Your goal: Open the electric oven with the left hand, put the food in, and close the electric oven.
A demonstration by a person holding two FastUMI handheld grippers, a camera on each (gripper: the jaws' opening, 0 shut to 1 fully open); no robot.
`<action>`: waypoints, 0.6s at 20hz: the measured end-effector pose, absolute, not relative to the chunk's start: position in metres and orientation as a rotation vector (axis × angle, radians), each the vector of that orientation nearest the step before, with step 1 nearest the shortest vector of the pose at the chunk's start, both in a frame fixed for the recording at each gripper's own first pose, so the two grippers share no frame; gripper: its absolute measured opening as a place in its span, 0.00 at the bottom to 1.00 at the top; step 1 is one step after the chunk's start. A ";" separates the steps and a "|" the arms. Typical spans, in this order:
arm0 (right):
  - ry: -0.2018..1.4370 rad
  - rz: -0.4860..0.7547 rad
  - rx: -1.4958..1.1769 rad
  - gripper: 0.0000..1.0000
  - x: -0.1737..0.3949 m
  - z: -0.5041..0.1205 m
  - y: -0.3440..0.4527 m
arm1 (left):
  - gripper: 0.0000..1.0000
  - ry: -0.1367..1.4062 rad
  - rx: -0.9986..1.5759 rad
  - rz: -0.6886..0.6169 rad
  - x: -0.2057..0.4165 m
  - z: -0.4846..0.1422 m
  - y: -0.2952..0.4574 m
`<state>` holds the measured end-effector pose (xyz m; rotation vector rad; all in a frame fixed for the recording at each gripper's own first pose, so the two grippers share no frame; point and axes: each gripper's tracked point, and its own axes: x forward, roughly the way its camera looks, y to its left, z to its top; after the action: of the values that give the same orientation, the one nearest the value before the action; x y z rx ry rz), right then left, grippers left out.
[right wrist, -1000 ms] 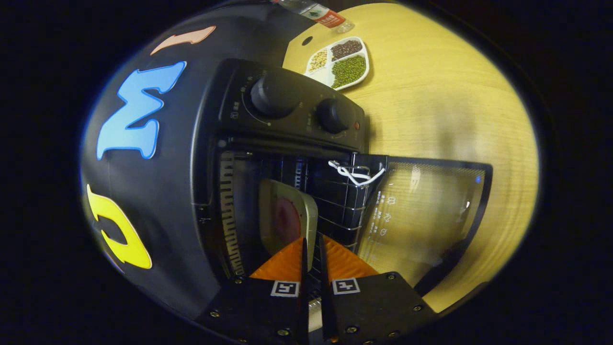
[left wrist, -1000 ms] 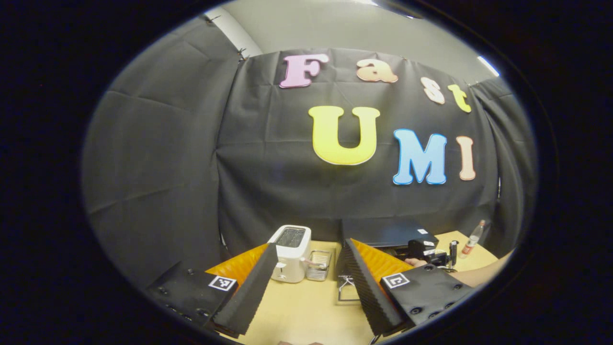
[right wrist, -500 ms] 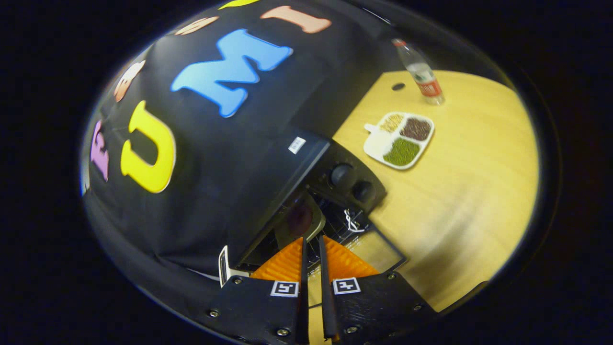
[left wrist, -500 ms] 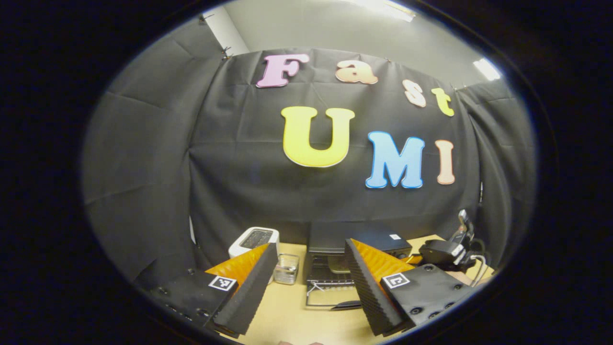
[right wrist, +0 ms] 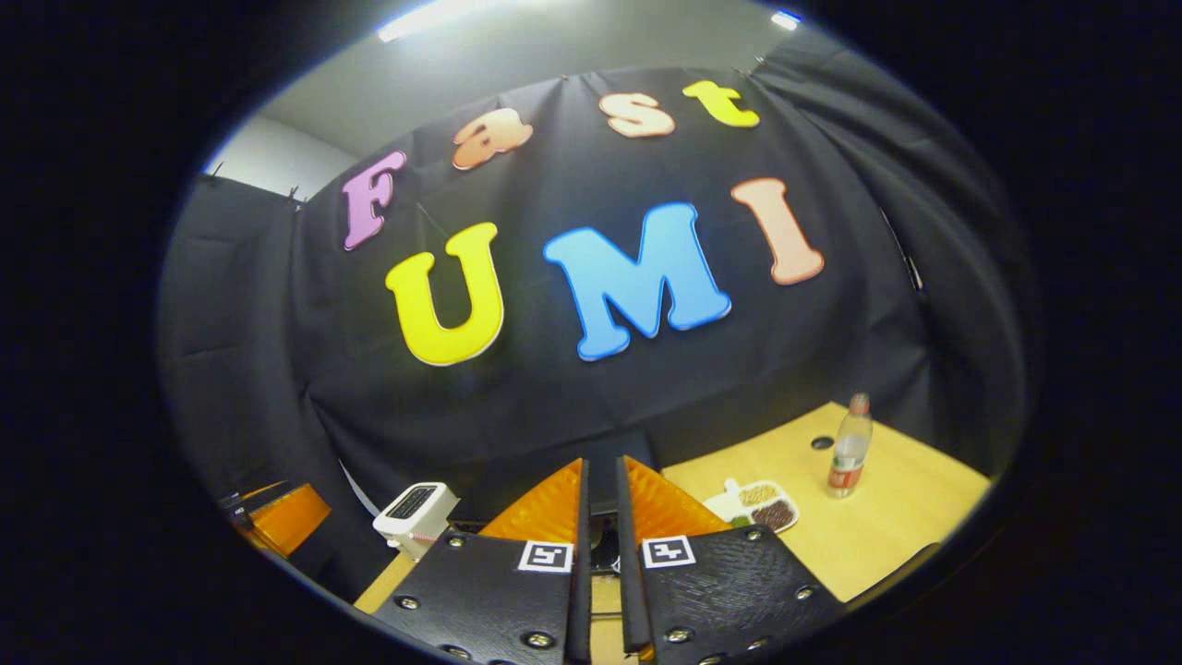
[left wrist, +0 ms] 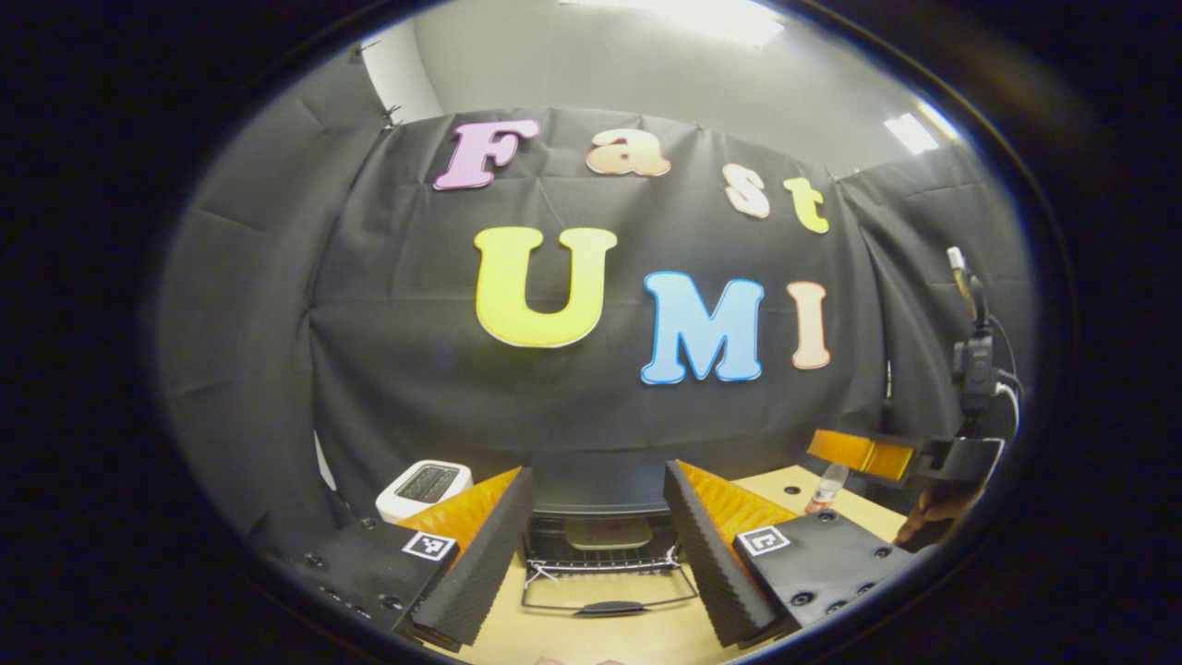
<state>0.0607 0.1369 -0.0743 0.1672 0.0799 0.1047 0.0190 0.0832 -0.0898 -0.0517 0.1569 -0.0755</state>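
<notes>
In the left gripper view our left tongs [left wrist: 598,554] stand wide apart, holding nothing. Between them we see the oven [left wrist: 598,503] on the desk [left wrist: 646,637], door [left wrist: 609,600] folded down, a plate [left wrist: 608,533] of food inside. A toaster [left wrist: 423,488] stands to its left.

In the right gripper view our right tongs [right wrist: 600,545] are nearly closed and empty. A divided tray [right wrist: 762,503] of beans and a bottle [right wrist: 848,459] stand on the desk.

We looked from the left gripper view low and level over the table [left wrist: 637,633], straight into the open oven [left wrist: 598,517]; the right gripper view sat higher, sharing the toaster [right wrist: 415,513].
</notes>
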 end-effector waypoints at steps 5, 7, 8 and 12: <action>0.015 0.094 0.095 0.75 0.040 -0.040 0.102 | 0.99 0.148 -0.043 -0.069 0.025 -0.083 0.055; -0.007 0.093 0.074 0.83 0.034 -0.033 0.091 | 0.99 0.164 -0.039 -0.067 0.028 -0.088 0.046; -0.019 0.095 0.060 0.84 0.032 -0.030 0.087 | 0.99 0.169 -0.036 -0.068 0.030 -0.091 0.043; -0.034 0.101 0.052 0.84 0.035 -0.024 0.071 | 0.99 0.232 -0.023 -0.070 0.035 -0.110 0.033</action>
<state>0.0349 0.0713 -0.0242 0.0523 -0.0335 0.1011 0.0351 0.0333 -0.1104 -0.0225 0.2321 -0.0701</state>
